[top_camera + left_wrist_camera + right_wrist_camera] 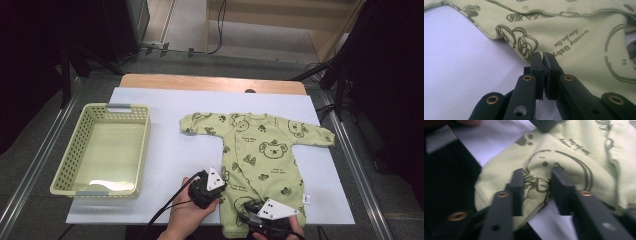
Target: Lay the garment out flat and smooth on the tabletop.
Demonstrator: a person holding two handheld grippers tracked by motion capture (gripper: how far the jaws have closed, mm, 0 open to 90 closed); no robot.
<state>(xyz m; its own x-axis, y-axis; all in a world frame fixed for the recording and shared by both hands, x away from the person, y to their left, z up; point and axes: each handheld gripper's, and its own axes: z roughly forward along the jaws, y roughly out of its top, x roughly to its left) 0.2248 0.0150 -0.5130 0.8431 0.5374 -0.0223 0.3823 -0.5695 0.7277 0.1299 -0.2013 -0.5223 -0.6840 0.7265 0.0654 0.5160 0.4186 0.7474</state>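
While a pale green baby romper (257, 160) printed with dark bears and paw marks lies flat, sleeves spread, on the white sheet covering the worktop (165, 150), both of the person's hands come in from the bottom edge of the high view. The left claw (216, 192) sits at the romper's left edge, low on the garment, with its grey three-cornered plate on top and its cable trailing down past the hand (187, 212). The right claw (255, 212) rests over the romper's lower hem, just beside the left one. A yellow-green slotted basket (80, 150) stands well apart on the left of the white sheet

Seen from the left gripper view, the left claw (543, 56) is clenched, its jaws pressed together right at the edge of the green fabric (574, 37); a thin fold seems nipped between the pads, though the tips hide the exact contact. White sheet (461, 62) spreads to the left of the cloth edge

Looking along the right gripper view, which is blurred, the right claw (537, 182) is released: its jaws stand apart on either side of a snap-buttoned bit of the romper's hem (534, 193), the pads not pressing on it. The cloth (574, 157) bunches slightly here, near the dark front edge of the worktop (454, 182)
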